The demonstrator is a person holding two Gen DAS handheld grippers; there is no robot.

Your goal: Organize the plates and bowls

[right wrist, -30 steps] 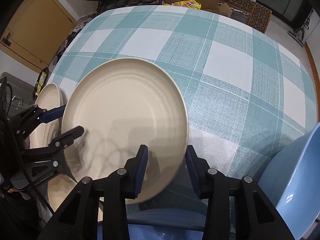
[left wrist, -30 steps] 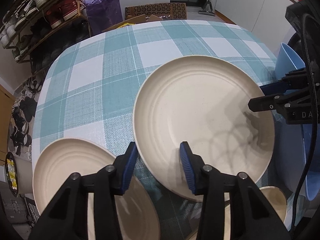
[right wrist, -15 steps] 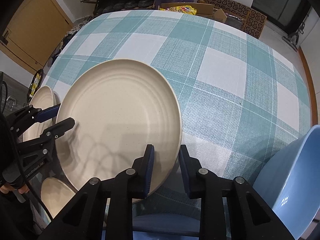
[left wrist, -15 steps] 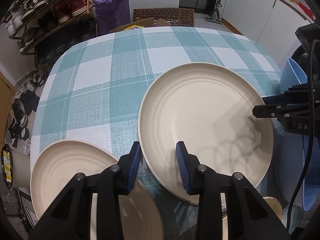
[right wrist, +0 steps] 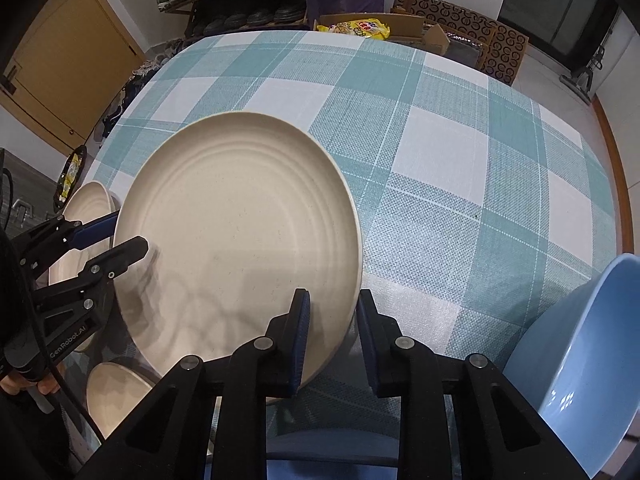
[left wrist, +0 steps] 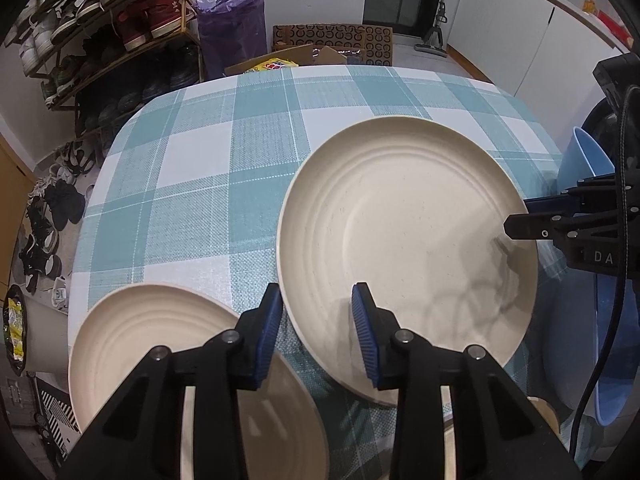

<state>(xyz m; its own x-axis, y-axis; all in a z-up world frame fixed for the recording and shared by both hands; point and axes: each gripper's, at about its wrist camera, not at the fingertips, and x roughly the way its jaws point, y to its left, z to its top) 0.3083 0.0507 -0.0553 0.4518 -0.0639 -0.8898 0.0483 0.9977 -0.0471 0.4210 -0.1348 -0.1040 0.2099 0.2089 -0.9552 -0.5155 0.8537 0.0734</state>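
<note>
Large plate [left wrist: 404,236] spans both tongs: left tongs [left wrist: 318,334] clamp its lower-left rim, right tongs [right wrist: 332,340] clamp the opposite rim, lower centre.

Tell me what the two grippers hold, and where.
Both hold the large round cream plate by opposite rim edges: left gripper, right gripper.

Both tools angle steeply down, left tool [left wrist: 316,328] and right tool [right wrist: 331,332] apparently narrowed around something.

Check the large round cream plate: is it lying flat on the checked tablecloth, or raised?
Raised and tilted. The large cream plate sits gripped at opposite rims by the left gripper and right gripper; its near edge overhangs the tablecloth.
</note>
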